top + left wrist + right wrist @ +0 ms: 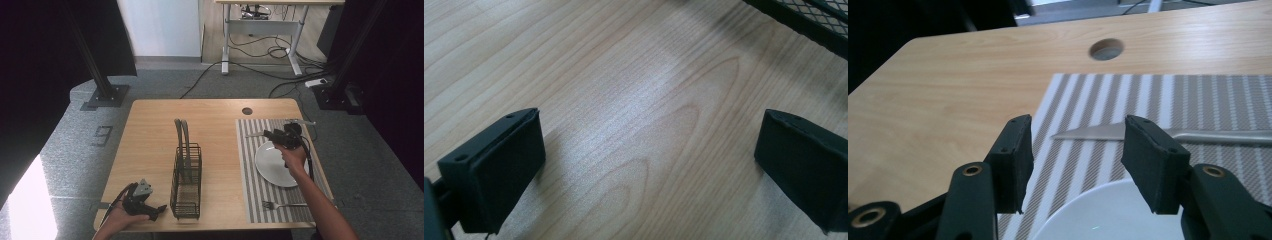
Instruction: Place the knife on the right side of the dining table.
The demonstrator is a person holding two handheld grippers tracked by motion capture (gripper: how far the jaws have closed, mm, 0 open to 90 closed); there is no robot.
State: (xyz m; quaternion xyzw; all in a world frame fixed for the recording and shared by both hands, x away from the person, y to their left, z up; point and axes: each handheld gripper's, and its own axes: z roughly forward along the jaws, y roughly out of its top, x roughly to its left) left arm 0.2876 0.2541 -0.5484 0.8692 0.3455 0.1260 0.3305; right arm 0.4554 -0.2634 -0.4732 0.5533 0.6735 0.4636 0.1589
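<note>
Matt wood table [150, 150], glossy plate [272, 165], woven placemat [250, 170]

So on the table [150, 130] I count one wire rack [186, 182], one striped mat [250, 165], one white plate [272, 167], one knife [1098, 132] and one fork [280, 204]. Two grippers too: left [159, 210], right [267, 134].

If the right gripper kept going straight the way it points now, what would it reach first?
Probably the knife on the striped placemat: it lies crosswise just ahead of the open right gripper. Depth is hard to judge.
</note>
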